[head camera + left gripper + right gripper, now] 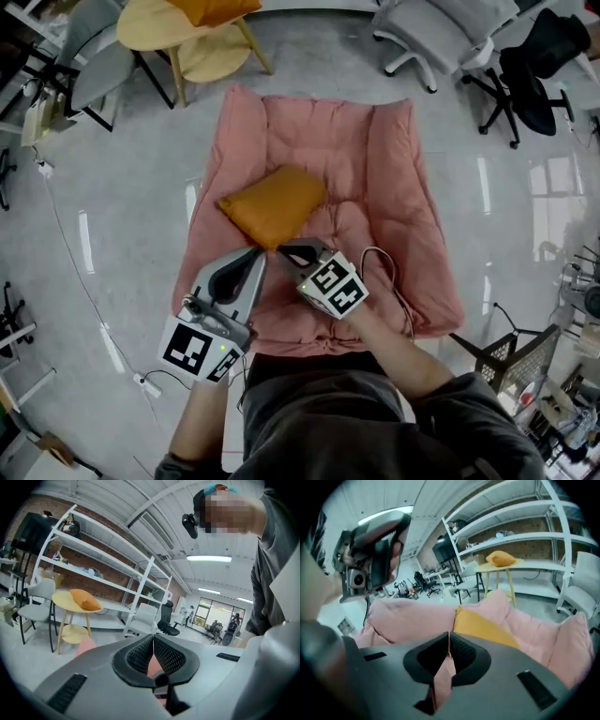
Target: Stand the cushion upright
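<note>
Orange cushion (274,204) on pink sofa (394,187), second cushion (84,600) on round desk (60,603), shelves (93,569) only in gripper views, left gripper (258,253), right gripper (284,251), both closed, empty

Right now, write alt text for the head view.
Seen from above, an orange fabric cushion rests on a pink quilted floor lounger. The left claw and right claw, both shut, point at its near edge.
</note>
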`<act>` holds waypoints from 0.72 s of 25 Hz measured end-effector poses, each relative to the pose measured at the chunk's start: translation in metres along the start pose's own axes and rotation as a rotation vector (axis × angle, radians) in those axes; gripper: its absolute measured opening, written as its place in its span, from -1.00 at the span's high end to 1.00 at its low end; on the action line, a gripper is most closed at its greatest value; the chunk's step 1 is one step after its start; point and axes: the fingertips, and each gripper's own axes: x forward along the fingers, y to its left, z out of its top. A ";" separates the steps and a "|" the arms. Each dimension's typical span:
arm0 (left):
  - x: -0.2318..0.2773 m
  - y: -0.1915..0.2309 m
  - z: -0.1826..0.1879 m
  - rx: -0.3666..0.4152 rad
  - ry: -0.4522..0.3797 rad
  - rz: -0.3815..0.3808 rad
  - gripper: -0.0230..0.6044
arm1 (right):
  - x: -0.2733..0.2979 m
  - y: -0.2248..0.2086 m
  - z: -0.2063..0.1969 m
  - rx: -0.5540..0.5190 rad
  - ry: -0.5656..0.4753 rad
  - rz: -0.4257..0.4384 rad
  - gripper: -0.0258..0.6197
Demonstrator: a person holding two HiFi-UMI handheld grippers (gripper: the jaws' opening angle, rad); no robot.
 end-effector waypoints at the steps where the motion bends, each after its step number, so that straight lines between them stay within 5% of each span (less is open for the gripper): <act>1: -0.003 -0.001 0.001 0.002 0.000 0.001 0.89 | -0.008 -0.003 0.011 -0.002 -0.039 -0.020 0.86; 9: -0.011 -0.035 0.034 0.053 -0.017 -0.035 0.89 | -0.110 0.002 0.096 -0.043 -0.252 -0.121 0.86; 18: -0.015 -0.075 0.073 0.128 -0.031 -0.076 0.89 | -0.195 0.015 0.134 -0.071 -0.372 -0.204 0.87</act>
